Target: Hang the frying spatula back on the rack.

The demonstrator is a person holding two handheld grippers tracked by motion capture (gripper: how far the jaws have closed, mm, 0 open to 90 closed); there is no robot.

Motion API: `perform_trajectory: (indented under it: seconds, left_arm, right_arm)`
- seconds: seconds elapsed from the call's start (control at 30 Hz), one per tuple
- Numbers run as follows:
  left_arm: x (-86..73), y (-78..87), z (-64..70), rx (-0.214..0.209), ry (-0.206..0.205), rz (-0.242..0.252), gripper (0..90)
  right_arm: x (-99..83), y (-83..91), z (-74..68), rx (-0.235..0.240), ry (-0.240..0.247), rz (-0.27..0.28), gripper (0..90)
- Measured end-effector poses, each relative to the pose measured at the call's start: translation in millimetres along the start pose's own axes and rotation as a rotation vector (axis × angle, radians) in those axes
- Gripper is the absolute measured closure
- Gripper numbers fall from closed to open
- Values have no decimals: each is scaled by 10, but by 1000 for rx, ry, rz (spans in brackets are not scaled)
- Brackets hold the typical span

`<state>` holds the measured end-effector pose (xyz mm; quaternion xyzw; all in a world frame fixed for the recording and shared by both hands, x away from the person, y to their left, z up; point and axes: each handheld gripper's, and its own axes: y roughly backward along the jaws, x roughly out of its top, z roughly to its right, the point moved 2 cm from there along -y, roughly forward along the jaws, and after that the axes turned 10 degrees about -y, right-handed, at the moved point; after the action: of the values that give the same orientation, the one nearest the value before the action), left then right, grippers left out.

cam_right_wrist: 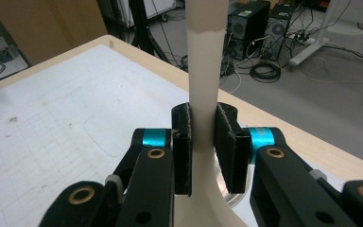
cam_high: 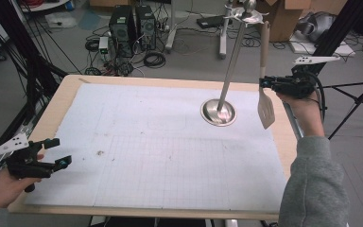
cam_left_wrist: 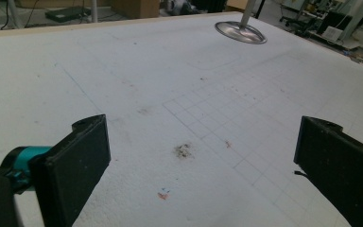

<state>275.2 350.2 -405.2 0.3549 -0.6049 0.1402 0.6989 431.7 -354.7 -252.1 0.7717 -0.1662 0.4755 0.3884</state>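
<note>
My right gripper is shut on a slotted spatula and holds it upright above the table's right edge, blade down, wooden handle up. In the right gripper view both black pads clamp the pale neck of the spatula at my right gripper. A metal stand with a round base and a tilted pole rises just left of the spatula. My left gripper hovers open over the front left corner, nothing between its jaws.
A white gridded mat covers the wooden table. The stand's round base lies far ahead in the left gripper view. Computer towers, cables and cardboard boxes sit on the floor beyond. Black tripod legs stand at the right.
</note>
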Motion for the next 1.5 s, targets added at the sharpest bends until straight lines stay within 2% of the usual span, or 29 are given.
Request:
perform_trajectory:
  seconds: [0.47,0.73,0.93,1.07,1.17,1.3,1.5]
  left_arm:
    - [-15,14,8,4,3,-2,48]
    - [-37,47,-2,14,11,-2,49]
    - [-39,37,4,9,6,-10,48]
    - [-42,39,3,11,7,-13,49]
    - [-37,42,2,12,7,-9,48]
    - [-30,36,3,11,6,-7,48]
    - [-27,7,-1,7,4,-10,49]
  right_arm:
    - [13,-128,-12,-10,-2,0,779]
    - [19,-181,-5,-28,11,8,777]
    - [10,-193,-4,-40,0,12,758]
    - [15,-184,-30,-55,6,30,696]
    - [15,-167,-53,-66,1,53,614]
    - [-16,-177,-93,-76,45,78,425]
    - [-110,-215,-93,-96,56,73,141]
